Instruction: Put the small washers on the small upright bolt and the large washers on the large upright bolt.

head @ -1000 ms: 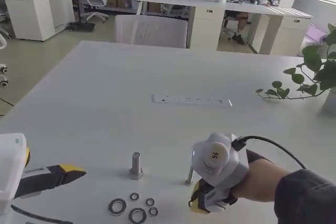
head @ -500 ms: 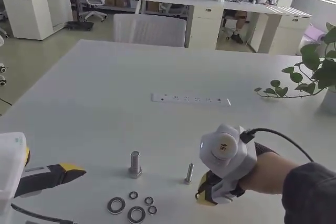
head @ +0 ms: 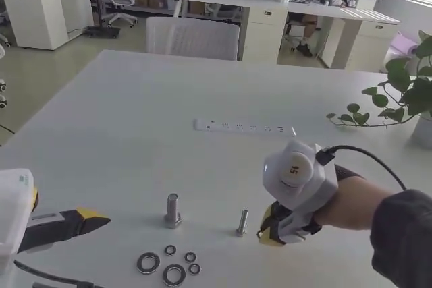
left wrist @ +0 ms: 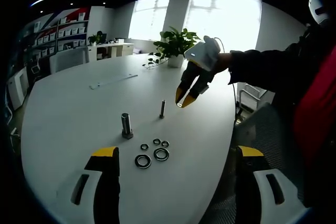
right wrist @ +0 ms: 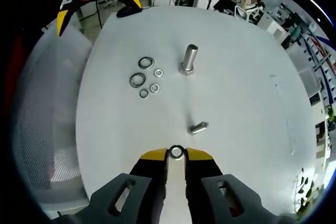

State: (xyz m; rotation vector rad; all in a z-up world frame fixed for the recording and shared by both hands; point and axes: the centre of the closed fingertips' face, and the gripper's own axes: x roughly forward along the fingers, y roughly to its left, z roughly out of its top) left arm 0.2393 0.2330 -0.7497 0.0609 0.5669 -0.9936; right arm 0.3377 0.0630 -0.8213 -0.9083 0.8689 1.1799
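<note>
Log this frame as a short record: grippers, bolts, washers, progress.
left gripper: open, jaws wide apart, holding nothing
right gripper: shut on a washer, raised near the small bolt
large bolt: upright, bare
small bolt: upright, bare
loose washers: two large, three small, flat on the table in front of the bolts
progress: no washer on either bolt yet

Your right gripper (head: 273, 228) has a rounded white housing, a round cap with an orange marking and black, yellow-tipped jaws. A black cable (head: 361, 150) runs back over your dark grey sleeve (head: 401, 234). Your left gripper (left wrist: 177, 153) has matching jaws.
</note>
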